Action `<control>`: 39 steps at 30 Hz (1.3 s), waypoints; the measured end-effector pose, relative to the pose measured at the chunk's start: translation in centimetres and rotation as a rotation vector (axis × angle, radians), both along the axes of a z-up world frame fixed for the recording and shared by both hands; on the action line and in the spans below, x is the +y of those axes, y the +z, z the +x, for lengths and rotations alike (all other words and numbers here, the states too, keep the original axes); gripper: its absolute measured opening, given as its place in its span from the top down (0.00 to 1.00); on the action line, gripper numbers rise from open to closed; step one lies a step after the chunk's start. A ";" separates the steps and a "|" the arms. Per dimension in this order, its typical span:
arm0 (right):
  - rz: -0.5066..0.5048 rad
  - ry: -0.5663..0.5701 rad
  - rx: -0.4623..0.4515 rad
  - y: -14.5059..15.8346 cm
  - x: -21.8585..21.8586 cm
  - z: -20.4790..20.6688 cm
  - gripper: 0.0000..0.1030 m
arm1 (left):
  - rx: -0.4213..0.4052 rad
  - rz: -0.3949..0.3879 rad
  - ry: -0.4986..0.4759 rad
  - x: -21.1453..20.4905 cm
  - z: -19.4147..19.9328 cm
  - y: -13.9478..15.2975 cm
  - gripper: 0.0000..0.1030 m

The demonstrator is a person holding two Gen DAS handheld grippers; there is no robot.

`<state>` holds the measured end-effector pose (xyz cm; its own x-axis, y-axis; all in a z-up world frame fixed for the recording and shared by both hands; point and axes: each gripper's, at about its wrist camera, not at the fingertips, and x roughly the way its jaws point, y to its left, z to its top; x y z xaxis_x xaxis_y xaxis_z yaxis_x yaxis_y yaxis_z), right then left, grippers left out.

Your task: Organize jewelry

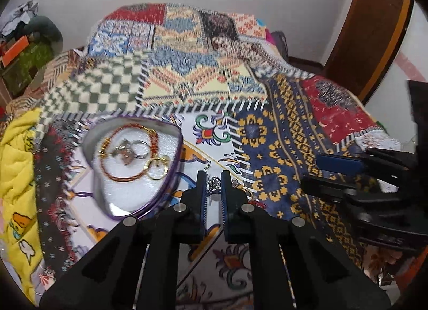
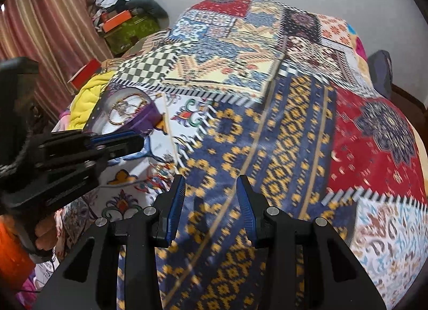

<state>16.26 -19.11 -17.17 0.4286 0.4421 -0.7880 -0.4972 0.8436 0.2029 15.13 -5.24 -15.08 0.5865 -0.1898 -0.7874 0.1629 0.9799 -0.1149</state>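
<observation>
Earring [image 1: 213,183], small and silver-toned, pinched between the narrowed jaws of the left gripper [image 1: 214,180], just above the patterned bedspread [image 1: 281,128]; its hook wire shows above the left pad; the exact contact is partly hidden. Destination, by judgement: heart-shaped tin [image 1: 171,176] with purple rim, lying on the bedspread just to the left of the tool; it already holds a red beaded bracelet [image 1: 120,175], gold hoops [image 1: 157,167] and a silver piece [image 1: 125,153]. Advice: keep the squeeze steady, swing left over the rim, lower onto the white lining clear of the bracelet, only then release; a light piece may snag on the ribbed pads. More small jewelry [image 1: 240,187] lies on the cloth just right of the jaws. Left tool low, pitched down toward the bed. Right gripper [image 2: 211,189] spread, holding nothing, hovering over the blue-and-yellow panel, well apart from the tin.
</observation>
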 end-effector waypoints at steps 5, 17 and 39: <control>-0.005 0.043 -0.007 0.1 2.4 0.9 0.65 | -0.034 -0.014 0.014 1.5 -1.0 1.5 0.92; -0.108 0.117 0.028 -2.7 6.7 1.8 0.90 | -0.034 -0.056 0.053 3.9 -1.3 1.1 0.92; -0.040 0.087 -0.127 4.0 5.8 0.5 0.92 | -0.107 -0.075 0.096 5.6 -3.2 4.5 0.92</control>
